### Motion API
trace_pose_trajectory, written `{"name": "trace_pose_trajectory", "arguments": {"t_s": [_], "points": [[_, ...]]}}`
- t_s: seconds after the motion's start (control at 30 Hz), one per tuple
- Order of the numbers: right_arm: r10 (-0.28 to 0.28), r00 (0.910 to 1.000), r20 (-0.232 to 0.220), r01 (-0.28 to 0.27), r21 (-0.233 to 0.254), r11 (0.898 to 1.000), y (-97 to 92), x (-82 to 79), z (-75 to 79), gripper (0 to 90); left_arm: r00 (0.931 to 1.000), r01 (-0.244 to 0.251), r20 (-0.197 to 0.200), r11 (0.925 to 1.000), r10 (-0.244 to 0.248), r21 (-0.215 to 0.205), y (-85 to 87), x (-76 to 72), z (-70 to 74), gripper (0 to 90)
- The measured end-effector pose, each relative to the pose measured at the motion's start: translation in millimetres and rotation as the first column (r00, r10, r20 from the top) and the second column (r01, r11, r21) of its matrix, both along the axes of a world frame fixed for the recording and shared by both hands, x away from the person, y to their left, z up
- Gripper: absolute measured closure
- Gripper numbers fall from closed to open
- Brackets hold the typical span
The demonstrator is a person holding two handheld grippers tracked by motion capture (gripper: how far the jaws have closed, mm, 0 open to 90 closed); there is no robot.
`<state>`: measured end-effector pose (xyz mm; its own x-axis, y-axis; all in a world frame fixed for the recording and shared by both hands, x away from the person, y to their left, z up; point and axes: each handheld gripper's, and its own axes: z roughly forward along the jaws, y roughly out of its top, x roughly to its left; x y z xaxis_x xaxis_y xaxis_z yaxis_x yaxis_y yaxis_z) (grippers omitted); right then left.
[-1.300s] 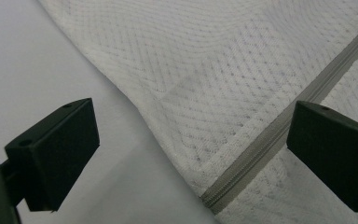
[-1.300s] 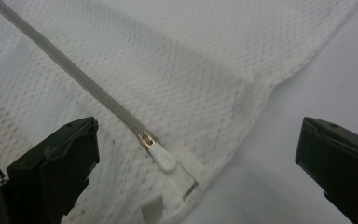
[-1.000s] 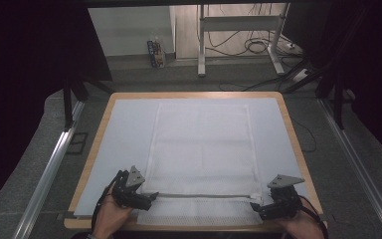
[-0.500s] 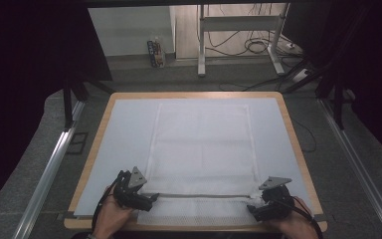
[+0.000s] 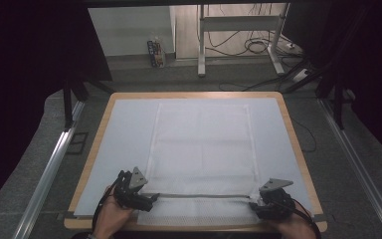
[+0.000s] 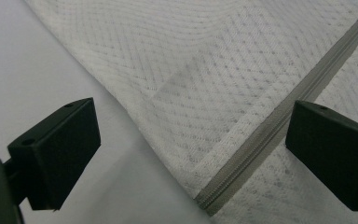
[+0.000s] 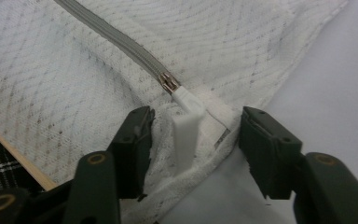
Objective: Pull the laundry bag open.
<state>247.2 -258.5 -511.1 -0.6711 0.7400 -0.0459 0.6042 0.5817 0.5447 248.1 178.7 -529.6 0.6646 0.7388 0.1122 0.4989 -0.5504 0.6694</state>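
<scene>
Now right gripper [image 7: 193,135] closing around white zipper pull [image 7: 186,128] at near-right corner of mesh laundry bag [image 5: 201,149], pads not yet pressing. Left gripper [image 6: 186,154] standing wide, straddling grey zipper [image 6: 261,135] end, probably to anchor bag on surface [image 5: 124,129].

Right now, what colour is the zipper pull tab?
White; the pull tab shows best in the right gripper view.

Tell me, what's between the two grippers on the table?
In the high view, a grey zipper runs across the white mesh bag from the left gripper to the right gripper.
</scene>
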Motion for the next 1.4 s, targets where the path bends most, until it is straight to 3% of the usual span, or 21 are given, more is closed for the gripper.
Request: {"name": "trace_pose_trajectory", "arguments": {"t_s": [0.1,0.3,0.43,0.6,0.73,0.83,0.93,1.0,1.17,1.3,1.4], "points": [[0.006,1.0000,0.008,-0.006,0.004,1.000,0.2,-1.4,0.5,56.7,1.0000,0.001,-0.001,1.0000,-0.001,0.003,-0.4,0.0,-0.2,3.0],[0.021,0.9997,0.015,-0.021,0.013,1.000,0.7,-3.3,0.5,67.6,1.0000,0.004,0.002,1.0000,-0.004,0.003,-1.0,0.1,-0.1,3.1],[0.063,0.9977,0.025,-0.063,0.019,0.998,2.0,-5.3,0.6,79.9,1.0000,0.002,0.002,1.0000,-0.002,-0.001,-1.4,0.0,0.7,3.5],[0.094,0.9951,0.030,-0.095,0.033,0.995,-0.6,-3.6,1.2,81.8,0.9999,0.000,-0.011,0.9997,0.000,-0.025,-2.8,0.3,2.5,3.9],[0.105,0.9911,0.082,-0.110,0.053,0.993,-3.9,-3.7,5.9,81.9,0.9998,0.009,-0.017,0.9990,-0.010,-0.043,-5.2,0.8,4.5,3.9],[0.108,0.9857,0.130,-0.121,0.103,0.987,-8.9,-4.3,12.2,81.8,0.9996,0.022,-0.016,0.9979,-0.023,-0.061,-8.1,0.9,7.0,3.7],[0.092,0.9761,0.197,-0.133,0.206,0.969,-15.5,-6.8,24.9,81.8,0.9995,0.030,-0.004,0.9982,-0.030,-0.053,-11.3,-0.2,8.3,3.4],[0.083,0.9723,0.218,-0.130,0.213,0.968,-17.6,-6.2,27.1,81.8,0.9994,0.035,-0.002,0.9981,-0.035,-0.051,-12.6,-0.1,8.9,2.9],[0.093,0.9700,0.224,-0.147,0.235,0.961,-19.1,-5.6,28.3,81.8,0.9994,0.035,0.009,0.9933,-0.035,-0.110,-15.8,1.4,15.8,4.0],[0.105,0.9655,0.238,-0.166,0.249,0.954,-18.3,-7.1,30.4,81.8,0.9973,0.073,0.007,0.9890,-0.072,-0.129,-28.3,5.7,20.2,6.0],[0.117,0.9623,0.245,-0.180,0.253,0.951,-17.9,-7.9,32.4,81.8,0.9932,0.116,0.010,0.9817,-0.116,-0.151,-43.7,10.0,25.0,7.7]]}}
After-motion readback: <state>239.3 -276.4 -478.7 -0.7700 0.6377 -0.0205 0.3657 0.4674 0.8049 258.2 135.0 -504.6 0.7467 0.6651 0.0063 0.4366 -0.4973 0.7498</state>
